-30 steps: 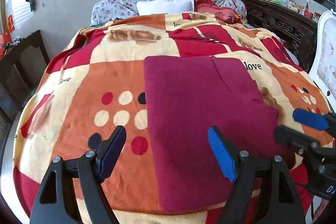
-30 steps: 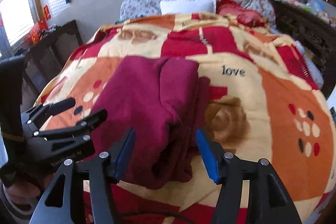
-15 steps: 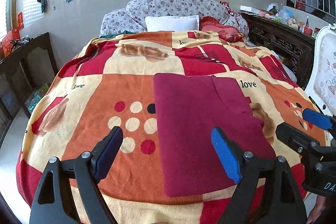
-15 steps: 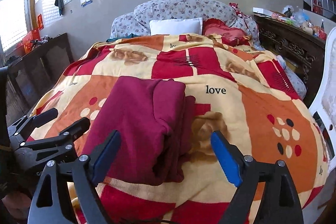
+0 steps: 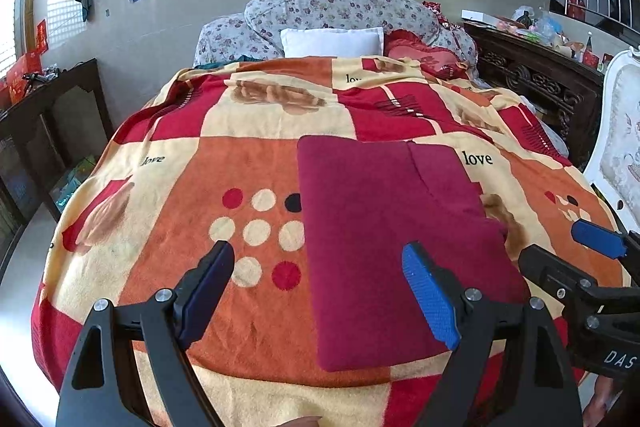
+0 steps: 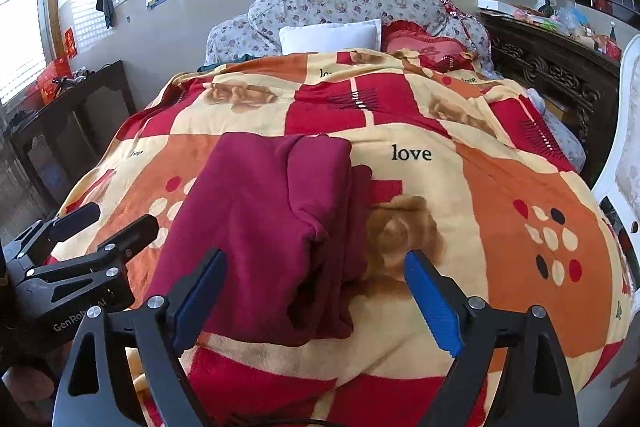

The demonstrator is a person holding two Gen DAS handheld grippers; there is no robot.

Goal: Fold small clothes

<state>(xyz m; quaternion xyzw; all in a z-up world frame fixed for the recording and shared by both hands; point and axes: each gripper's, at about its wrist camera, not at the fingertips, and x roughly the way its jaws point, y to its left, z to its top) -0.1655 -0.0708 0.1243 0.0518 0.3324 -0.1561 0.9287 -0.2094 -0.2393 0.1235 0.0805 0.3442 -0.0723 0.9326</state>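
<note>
A: What is different from one second ago?

B: Both grippers moved back from the bed; the view is wider now. The left gripper (image 5: 320, 291) and the right gripper (image 6: 316, 297) hold nothing, jaws wide apart.

A: And the garment?

B: The maroon garment (image 5: 384, 239) lies folded on the blanket (image 5: 180, 187), unmoved.

Matt fleece garment (image 5: 384, 235), plush blanket (image 5: 248, 147) – soft
</note>
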